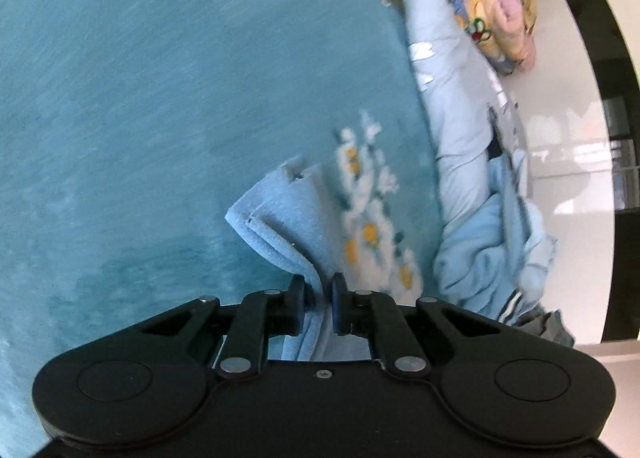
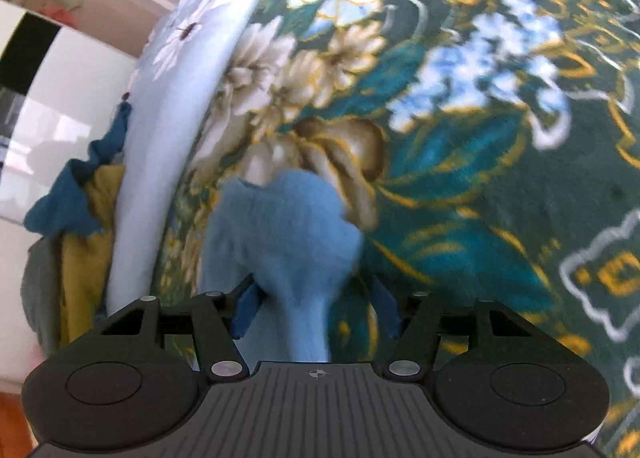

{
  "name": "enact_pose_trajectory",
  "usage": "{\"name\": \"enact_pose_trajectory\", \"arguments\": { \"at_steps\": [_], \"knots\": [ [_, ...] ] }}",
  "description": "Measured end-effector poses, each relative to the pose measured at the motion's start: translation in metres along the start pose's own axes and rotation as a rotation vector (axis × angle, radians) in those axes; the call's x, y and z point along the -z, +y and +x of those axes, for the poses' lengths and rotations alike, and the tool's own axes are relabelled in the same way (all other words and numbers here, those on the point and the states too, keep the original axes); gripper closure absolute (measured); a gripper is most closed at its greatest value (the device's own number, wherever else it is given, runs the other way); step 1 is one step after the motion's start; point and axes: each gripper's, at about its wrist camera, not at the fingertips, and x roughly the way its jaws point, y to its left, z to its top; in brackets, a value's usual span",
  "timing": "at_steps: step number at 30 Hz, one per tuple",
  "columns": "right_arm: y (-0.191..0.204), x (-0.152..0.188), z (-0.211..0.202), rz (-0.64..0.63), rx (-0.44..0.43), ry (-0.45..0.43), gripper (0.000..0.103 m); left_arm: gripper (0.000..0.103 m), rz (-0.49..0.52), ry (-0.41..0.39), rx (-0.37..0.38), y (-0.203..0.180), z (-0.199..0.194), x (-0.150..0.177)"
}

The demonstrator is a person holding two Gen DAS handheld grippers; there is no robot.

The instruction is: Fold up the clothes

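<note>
A light blue fleece garment (image 1: 288, 214) hangs bunched from my left gripper (image 1: 320, 298), whose black jaws are shut on its folded edge above the teal floral blanket (image 1: 140, 98). In the right wrist view the same kind of light blue fleece (image 2: 280, 226) runs between my right gripper's (image 2: 316, 306) blue pads (image 2: 246, 308). The pads stand wide apart, and the cloth lies loose between them over the dark green floral blanket (image 2: 460, 178).
A pale blue quilt roll (image 1: 452, 98) and a crumpled light blue garment (image 1: 492, 250) lie along the bed's edge. Folded patterned bedding (image 1: 492, 6) is beyond. Teal and mustard clothes (image 2: 76, 218) are piled at the left of the right wrist view. White glossy floor (image 1: 568, 146) lies beside the bed.
</note>
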Motion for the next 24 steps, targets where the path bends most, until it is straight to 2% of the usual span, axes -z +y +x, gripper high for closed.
{"name": "enact_pose_trajectory", "arguments": {
  "at_steps": [1,3,4,8,12,16,18,20,22,24],
  "knots": [
    [0.003,-0.003,0.002,-0.01,0.001,0.016,0.077,0.094,0.004,-0.011,0.001,-0.006,-0.001,-0.001],
    [0.011,-0.006,0.002,-0.049,0.001,0.04,0.092,0.095,0.018,-0.026,0.007,-0.018,-0.002,-0.002],
    [0.016,-0.006,-0.002,-0.077,-0.008,0.044,0.093,0.095,0.03,-0.031,0.01,-0.025,-0.004,-0.003],
    [0.031,0.002,-0.038,-0.087,-0.077,0.033,0.094,0.095,0.051,-0.049,0.03,-0.04,-0.027,-0.011],
    [0.028,0.015,-0.061,-0.095,-0.108,0.032,0.094,0.094,0.092,-0.087,0.015,-0.033,-0.046,-0.023],
    [0.0,0.026,-0.034,-0.1,0.037,0.1,0.094,0.094,0.145,-0.037,-0.112,-0.001,-0.025,-0.033],
    [-0.009,0.031,-0.027,-0.089,0.078,0.109,0.093,0.094,0.158,-0.014,-0.153,0.013,-0.014,-0.035],
    [-0.009,0.035,-0.028,-0.1,0.079,0.092,0.091,0.092,0.154,-0.001,-0.147,0.022,-0.007,-0.037],
    [-0.004,0.034,-0.029,-0.116,0.092,0.096,0.088,0.091,0.126,-0.001,-0.11,0.029,-0.005,-0.04],
    [0.0,0.032,-0.03,-0.132,0.106,0.102,0.084,0.09,0.064,-0.007,-0.068,0.036,-0.006,-0.045]
  ]
}}
